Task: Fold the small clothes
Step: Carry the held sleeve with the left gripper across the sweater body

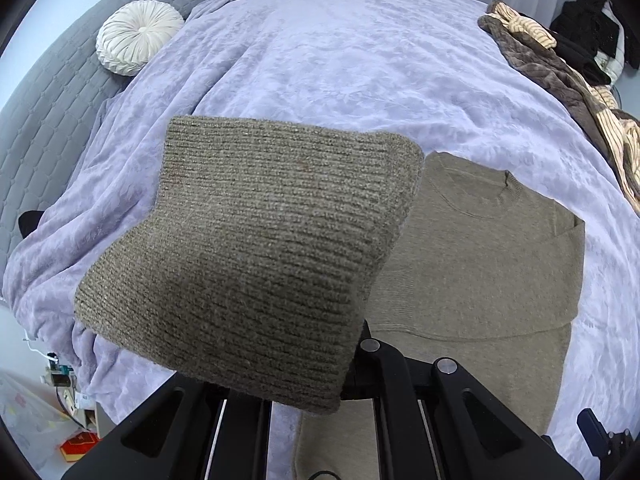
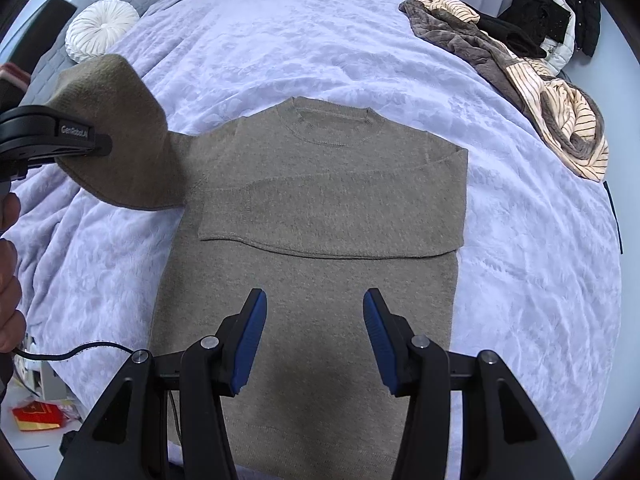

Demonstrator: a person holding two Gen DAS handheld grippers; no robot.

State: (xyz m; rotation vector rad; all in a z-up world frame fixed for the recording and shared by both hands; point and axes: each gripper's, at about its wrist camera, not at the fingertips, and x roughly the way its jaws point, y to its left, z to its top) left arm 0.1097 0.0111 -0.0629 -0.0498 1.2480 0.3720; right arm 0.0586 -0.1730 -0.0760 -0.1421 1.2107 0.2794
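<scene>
One sweater (image 2: 320, 208) lies face up on the bed (image 2: 320, 40), one sleeve (image 2: 320, 216) already across its chest. The left hand-held gripper (image 2: 106, 145) is clamped on the other sleeve's cuff (image 1: 256, 256), lifted clear; the right hand-held gripper (image 2: 314, 340) hovers with jaws apart over the hem, holding nothing. The knit looks soft, light and limp, so it should drape and sag; cuffs, hem and shoulder seams are likely the best holds. One pile (image 2: 520, 68) of clothes waits at the far corner, and one round cushion (image 2: 102, 30).

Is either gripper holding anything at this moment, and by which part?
The left gripper is shut on the sweater, holding its left sleeve near the cuff, lifted off the bed. The right gripper is open and holds nothing.
</scene>
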